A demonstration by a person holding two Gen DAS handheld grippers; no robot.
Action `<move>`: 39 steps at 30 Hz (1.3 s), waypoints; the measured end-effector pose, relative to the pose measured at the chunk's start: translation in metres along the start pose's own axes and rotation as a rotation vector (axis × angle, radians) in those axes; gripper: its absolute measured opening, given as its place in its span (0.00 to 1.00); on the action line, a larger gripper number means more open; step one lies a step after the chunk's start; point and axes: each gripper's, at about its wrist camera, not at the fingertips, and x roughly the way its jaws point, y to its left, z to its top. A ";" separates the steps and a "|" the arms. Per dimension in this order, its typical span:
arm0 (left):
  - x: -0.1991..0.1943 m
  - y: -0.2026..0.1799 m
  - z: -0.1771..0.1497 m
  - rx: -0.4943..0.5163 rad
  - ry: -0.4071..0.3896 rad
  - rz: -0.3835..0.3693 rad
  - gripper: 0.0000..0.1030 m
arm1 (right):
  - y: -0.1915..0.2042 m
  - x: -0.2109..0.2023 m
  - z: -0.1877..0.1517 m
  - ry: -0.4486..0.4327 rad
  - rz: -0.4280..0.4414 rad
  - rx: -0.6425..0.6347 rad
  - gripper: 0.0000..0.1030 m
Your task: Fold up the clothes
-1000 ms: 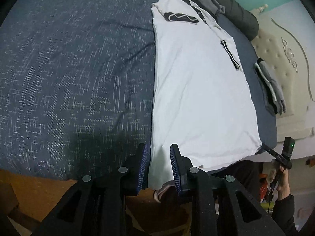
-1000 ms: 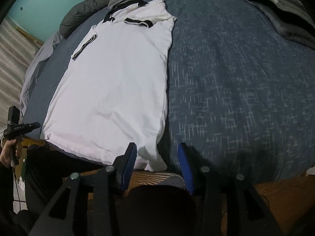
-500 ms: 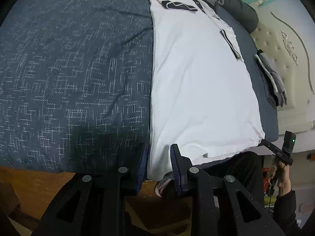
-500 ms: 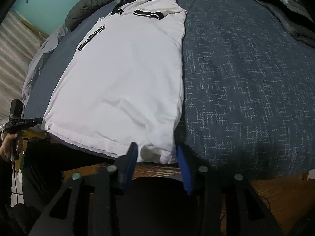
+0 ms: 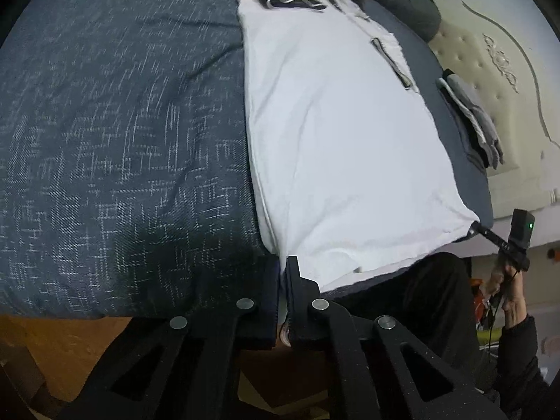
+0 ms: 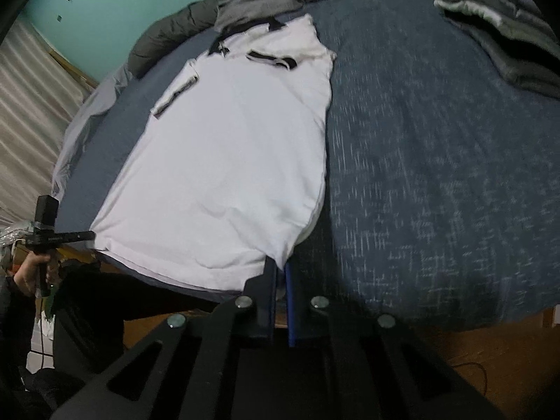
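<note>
- White polo shirt (image 5: 343, 147) lies flat and lengthwise on the dark blue bedspread (image 5: 122, 122), collar at the far end, hem at the near edge of the bed. Sleeves look already folded in over the body.
- Left gripper (image 5: 283, 269): jaws have just been closing; now pinched narrow on the near-left hem corner, cloth between the pads.
- Right gripper (image 6: 280, 269): jaws have just been closing too; now clamped on the opposite hem corner, white fabric caught between the blue pads.
- Judged handling: thin knit, light, limp, not fragile. It will sag between the two grips and drag on the bedspread, so both corners should rise together and stay spread.
- Hem corners look the right hold for carrying the bottom up toward the collar; the doubled side folds may slip apart if the pinch catches only the top layer.
- Folded grey garments (image 5: 472, 119) sit well apart, near the headboard.
</note>
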 end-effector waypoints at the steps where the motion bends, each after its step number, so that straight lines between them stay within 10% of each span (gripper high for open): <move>1: -0.004 -0.001 0.000 0.004 -0.007 -0.002 0.03 | 0.001 -0.005 0.002 -0.010 0.006 -0.001 0.04; 39: -0.116 -0.038 -0.042 0.166 -0.131 -0.070 0.03 | 0.051 -0.118 -0.028 -0.148 0.169 -0.114 0.03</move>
